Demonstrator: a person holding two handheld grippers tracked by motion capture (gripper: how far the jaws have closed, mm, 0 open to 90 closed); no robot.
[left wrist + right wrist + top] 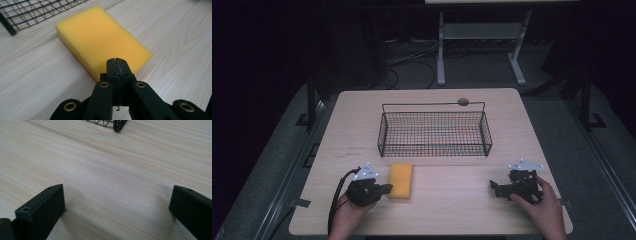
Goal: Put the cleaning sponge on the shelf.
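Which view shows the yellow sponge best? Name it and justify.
The left gripper view: the sponge sits close and large, top and side visible. The high view shows it small, beside the left gripper, before the wire basket.

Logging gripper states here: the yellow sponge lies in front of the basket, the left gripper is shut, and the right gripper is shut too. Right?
Not quite: the right gripper is open, its jaws wide apart in the right gripper view. The rest holds.

yellow sponge (401, 180) | flat on table | just before wire basket (434, 133)
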